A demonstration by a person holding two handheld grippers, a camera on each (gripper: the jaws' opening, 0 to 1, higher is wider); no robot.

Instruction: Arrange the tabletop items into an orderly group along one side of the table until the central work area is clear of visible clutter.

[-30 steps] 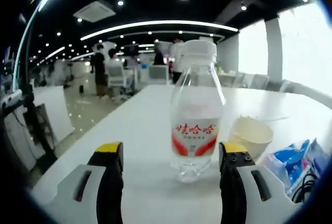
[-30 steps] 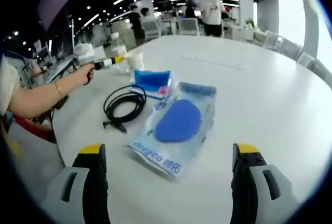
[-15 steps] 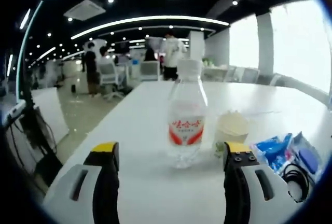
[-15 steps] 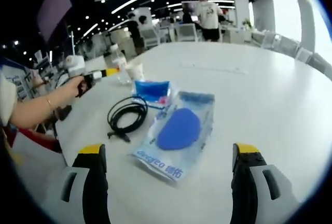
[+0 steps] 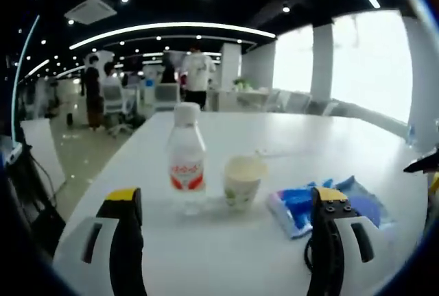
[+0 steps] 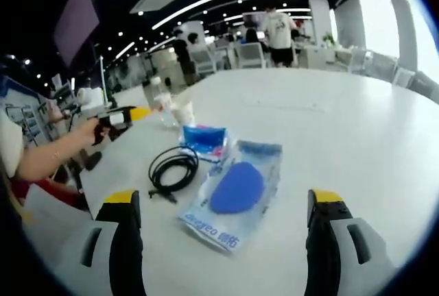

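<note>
Since the earlier frames our left gripper (image 5: 223, 203) has backed off from the water bottle (image 5: 186, 155): bottle was big and right between the fingers, now it looks smaller, farther out, w/ more of the white surface (image 5: 226, 255) in front of it.

Bottle stands upright, clear plastic, white cap, red-and-white label, near the surface's left edge. Paper cup (image 5: 242, 181) stands upright just beside it on its right, a small gap between them. Further right lies a blue packet (image 5: 300, 203), flat, partly behind our left gripper's right finger.

Left gripper: fingers spread wide, nothing between them, yellow tips apart from bottle and cup.

In the right gripper view we see the same group from the other side: blue packet (image 6: 204, 138) near the cup (image 6: 183, 112) and bottle (image 6: 160, 97), a coiled black cable (image 6: 173, 170) lying just beside the packet, and a clear bag w/ a blue oval pad inside (image 6: 236, 190), flat, nearest to us, its upper left edge touching or overlapping the blue packet. Right gripper (image 6: 223, 203) hangs over the surface w/ fingers wide apart, holding nothing; the bag sits ahead of and between them, not touched. The left gripper (image 6: 127, 116) comes in from the left, held in a hand (image 6: 96, 130), yellow tip pointing toward the bottle, short of it.

Background: office w/ chairs, ppl standing, ceiling light strips.
</note>
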